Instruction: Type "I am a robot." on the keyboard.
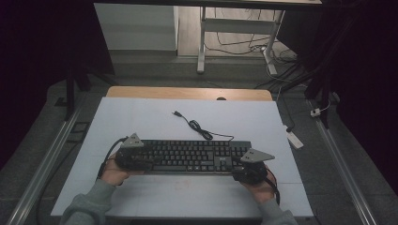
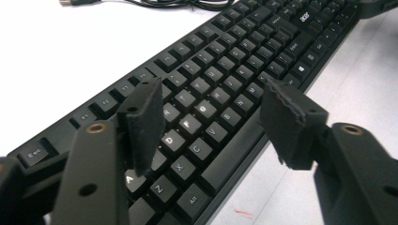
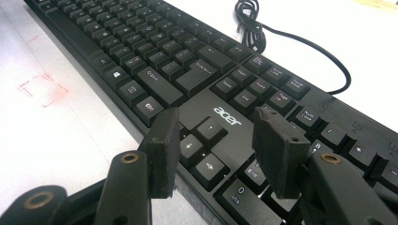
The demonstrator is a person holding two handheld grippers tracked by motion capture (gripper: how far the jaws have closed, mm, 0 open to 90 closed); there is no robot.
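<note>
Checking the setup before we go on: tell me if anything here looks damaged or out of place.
The keyboard looks intact. Its cable lies loose and unplugged on the table. The near pad looks frayed along its edge.

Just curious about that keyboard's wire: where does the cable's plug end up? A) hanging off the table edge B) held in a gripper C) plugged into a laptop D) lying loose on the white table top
D, the plug of the keyboard lies free on the white table top.
</note>
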